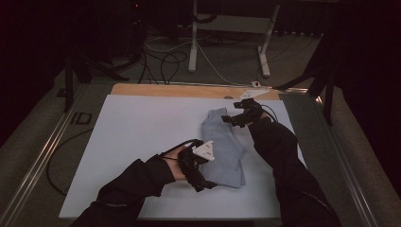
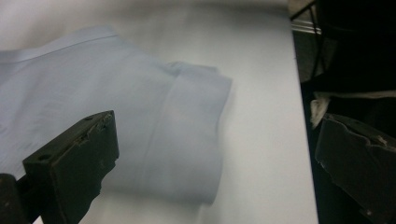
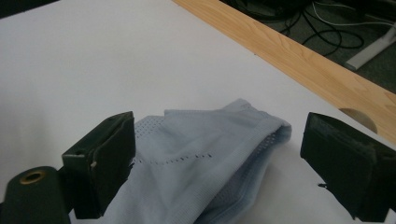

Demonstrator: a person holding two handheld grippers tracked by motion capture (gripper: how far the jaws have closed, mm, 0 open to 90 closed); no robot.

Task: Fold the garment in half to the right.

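On the white tabletop (image 1: 142, 142) a folded pale-blue soft cloth garment (image 1: 222, 146) lies centre-right, limp and light, best pinched at a folded edge; my left tool (image 2: 215, 154) at seven o'clock and right tool (image 3: 217, 158) at one o'clock gape, released.

Left gripper (image 2: 215, 158) up over the white worktop (image 2: 261, 107), its two black jaws spread wide with nothing pinched between them. Under and beyond the left-hand jaw lies the folded pale-blue fabric garment (image 2: 140, 116), flat on the worktop, its rounded folded corner jutting toward the middle. The right-hand jaw hangs past the worktop's edge, over something dark, probably floor.
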